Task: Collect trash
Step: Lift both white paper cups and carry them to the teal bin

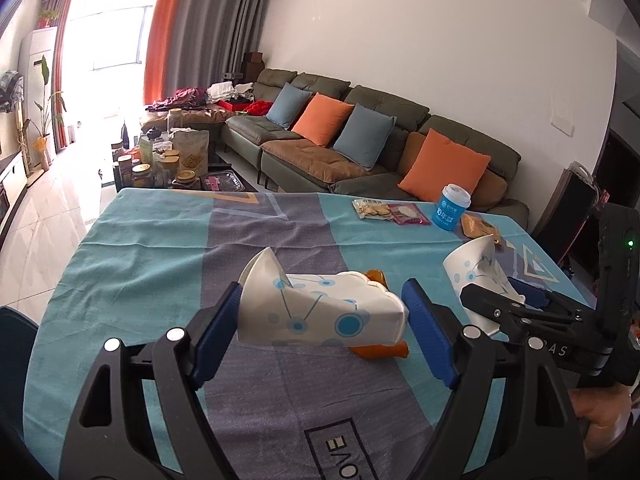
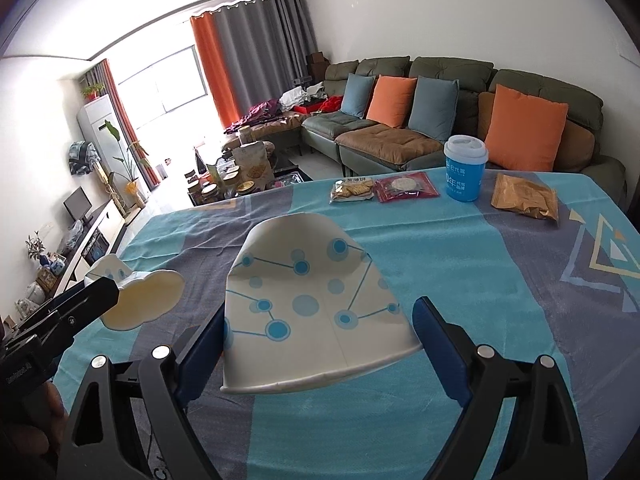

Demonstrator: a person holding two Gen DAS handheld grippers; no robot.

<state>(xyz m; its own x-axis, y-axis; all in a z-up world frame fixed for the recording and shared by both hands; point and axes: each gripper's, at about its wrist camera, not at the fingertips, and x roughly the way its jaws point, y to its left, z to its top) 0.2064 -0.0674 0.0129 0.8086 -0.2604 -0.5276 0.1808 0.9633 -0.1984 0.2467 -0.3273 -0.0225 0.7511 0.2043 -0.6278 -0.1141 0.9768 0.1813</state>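
Note:
A crushed white paper cup with blue dots [image 1: 316, 312] lies on its side between the pads of my left gripper [image 1: 322, 312]; its left end touches the left pad, and a gap shows at the right pad. An orange peel piece [image 1: 380, 350] lies under it. A second flattened paper cup [image 2: 316, 308] sits between the pads of my right gripper [image 2: 320, 328]; a small gap shows at the right pad. Each gripper shows in the other's view: the right one [image 1: 516, 304] with its cup [image 1: 476, 268], the left one [image 2: 100, 296] with its cup [image 2: 140, 300].
The table has a teal and purple cloth [image 1: 160, 264]. At its far side stand a blue lidded cup [image 2: 466, 168], a cracker packet [image 2: 352, 192], a red packet [image 2: 406, 186] and a brown packet [image 2: 524, 198]. A sofa with cushions [image 1: 360, 140] is behind.

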